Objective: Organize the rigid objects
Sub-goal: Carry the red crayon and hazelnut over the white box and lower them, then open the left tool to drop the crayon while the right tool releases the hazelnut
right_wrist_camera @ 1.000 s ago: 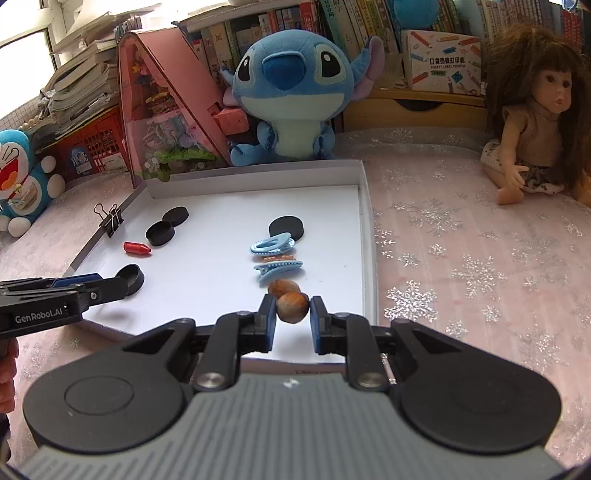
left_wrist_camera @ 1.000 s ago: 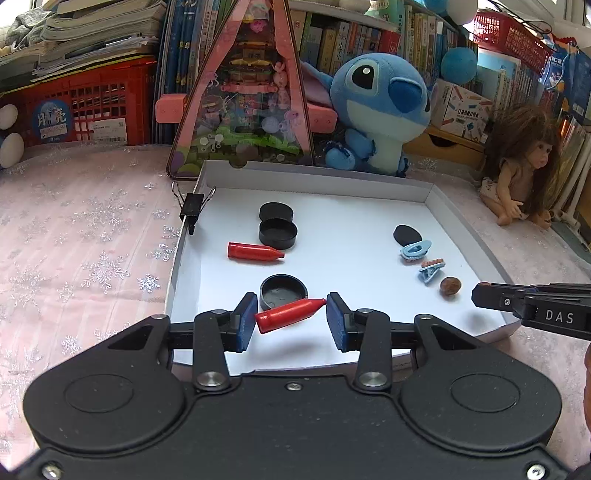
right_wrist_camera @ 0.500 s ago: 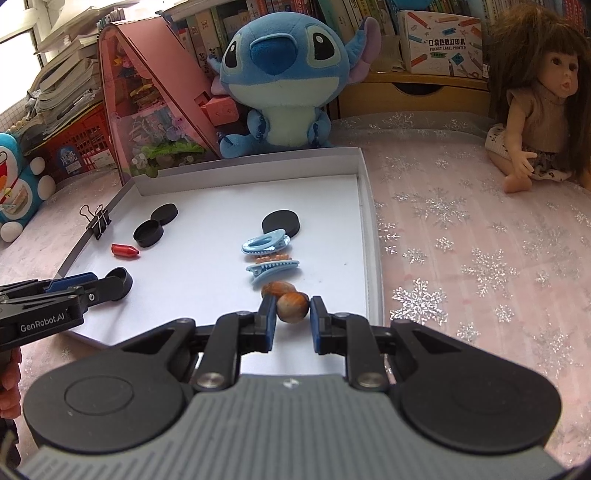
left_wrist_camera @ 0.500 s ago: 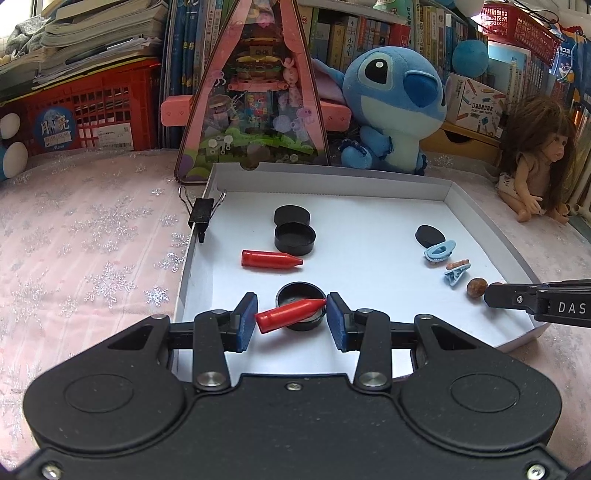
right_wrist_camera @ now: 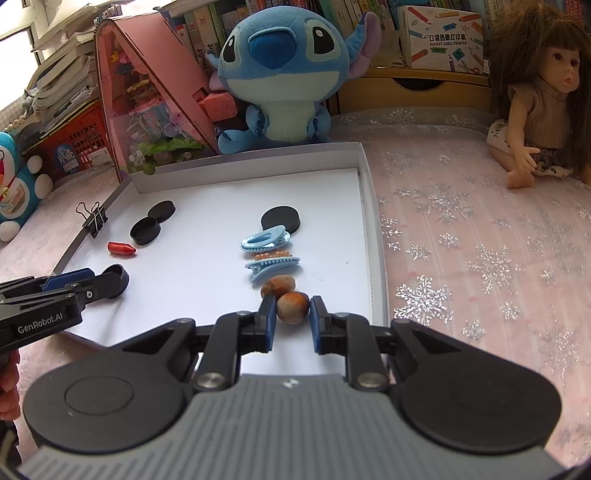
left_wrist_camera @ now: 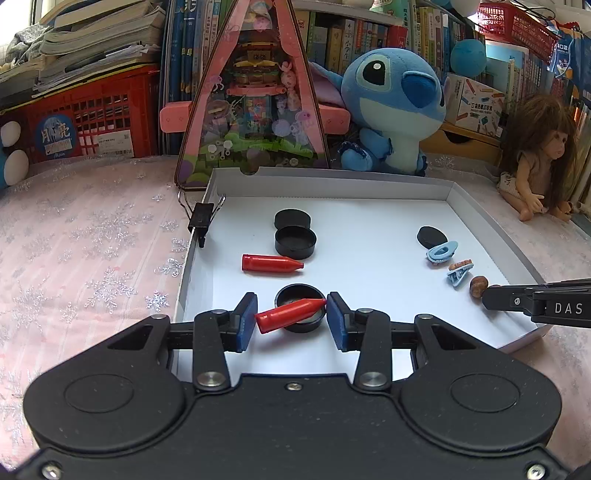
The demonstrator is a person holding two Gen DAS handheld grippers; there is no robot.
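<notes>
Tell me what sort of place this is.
Probably a child's bedroom or playroom at home: a blue plush toy and a doll sit by packed bookshelves, on a pink snowflake cloth.

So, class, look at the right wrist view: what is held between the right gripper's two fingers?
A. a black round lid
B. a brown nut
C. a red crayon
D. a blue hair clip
B: the right gripper is shut on a brown nut, just in front of a second nut lying on the white tray; the red crayon sits in the left gripper.
</notes>
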